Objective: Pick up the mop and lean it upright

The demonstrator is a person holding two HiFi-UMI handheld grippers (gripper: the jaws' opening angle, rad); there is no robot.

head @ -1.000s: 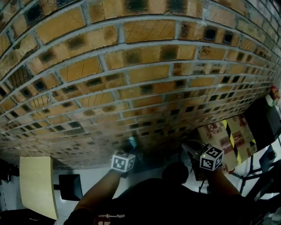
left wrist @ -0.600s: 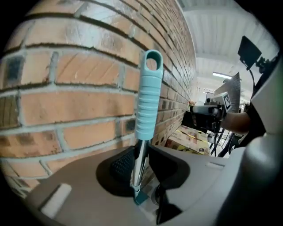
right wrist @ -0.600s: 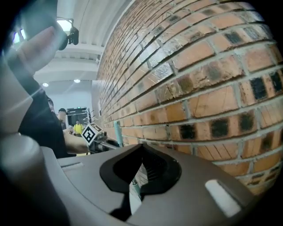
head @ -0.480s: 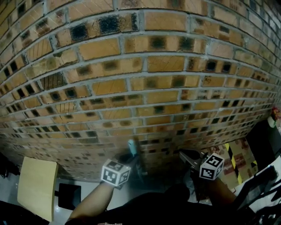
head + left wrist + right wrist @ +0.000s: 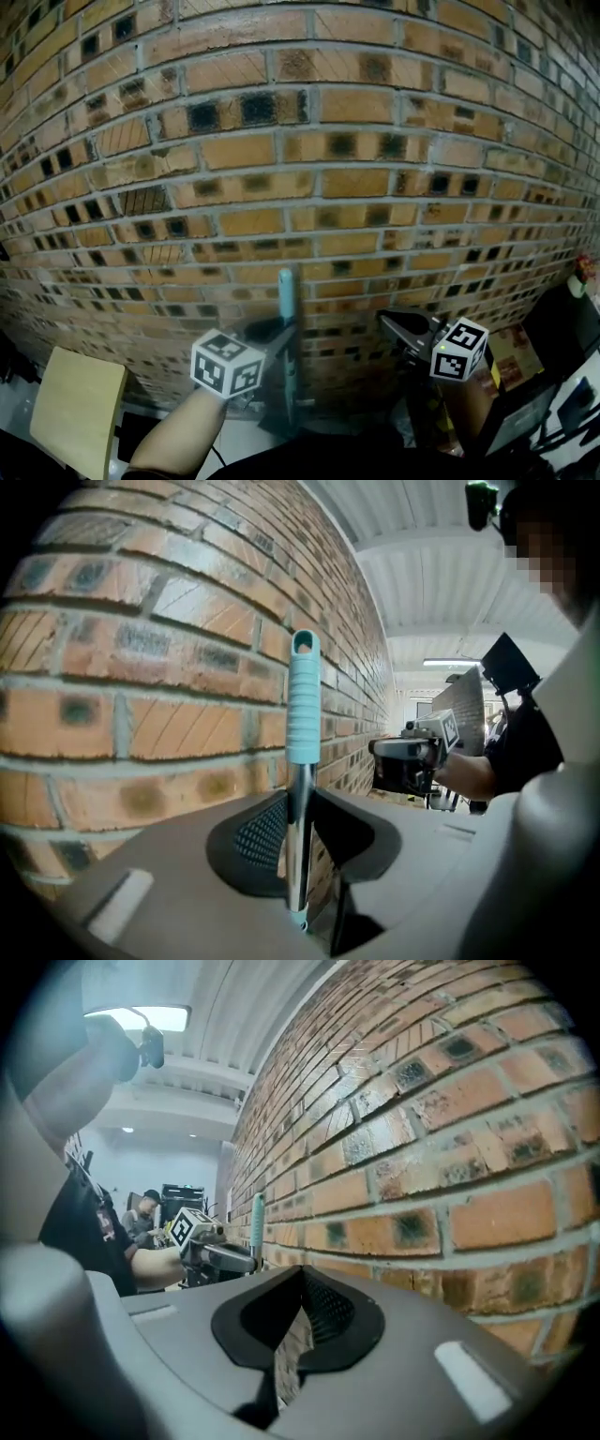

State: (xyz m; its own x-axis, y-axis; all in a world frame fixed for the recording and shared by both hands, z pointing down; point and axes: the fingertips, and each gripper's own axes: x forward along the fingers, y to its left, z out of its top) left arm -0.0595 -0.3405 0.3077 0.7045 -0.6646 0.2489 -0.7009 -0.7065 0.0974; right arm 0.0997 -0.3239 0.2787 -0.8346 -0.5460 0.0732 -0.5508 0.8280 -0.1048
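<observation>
Head view: left tool [image 5: 273, 331], closing on mop handle [image 5: 286, 302], has risen.

Glossy smooth metal mop [image 5: 300, 789] shaft, ribbed teal plastic grip; rough matt brick wall [image 5: 328, 141]

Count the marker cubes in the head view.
2. Left cube sits beside the mop handle; right cube stands apart, lower right. None seems hidden.

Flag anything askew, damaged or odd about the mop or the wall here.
Nothing stands out. The mop handle stands nearly upright by the brick wall, its shaft gripped in the left tongs, whose jaws have just been closing on it. The mop head is out of view.
</observation>
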